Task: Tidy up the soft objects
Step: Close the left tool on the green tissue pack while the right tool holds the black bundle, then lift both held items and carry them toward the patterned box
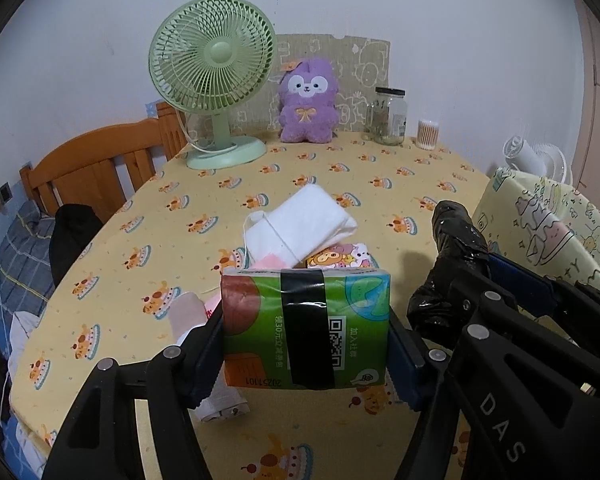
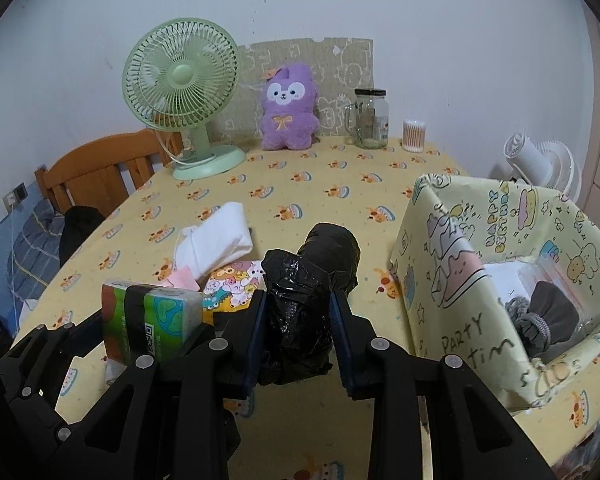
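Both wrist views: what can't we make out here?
- Box contents, right wrist: near wall hides most; only grey fabric and a clear bag show.
- Pink item, left wrist: mostly behind the left gripper and its tissue pack.
- Black bundle: opaque wrap hides what's inside; right gripper clamps it.

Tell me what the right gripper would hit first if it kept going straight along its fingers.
Likely the yellow tablecloth beyond the black bag roll clamped in the right gripper. No object seems to lie directly ahead, though depth is uncertain.
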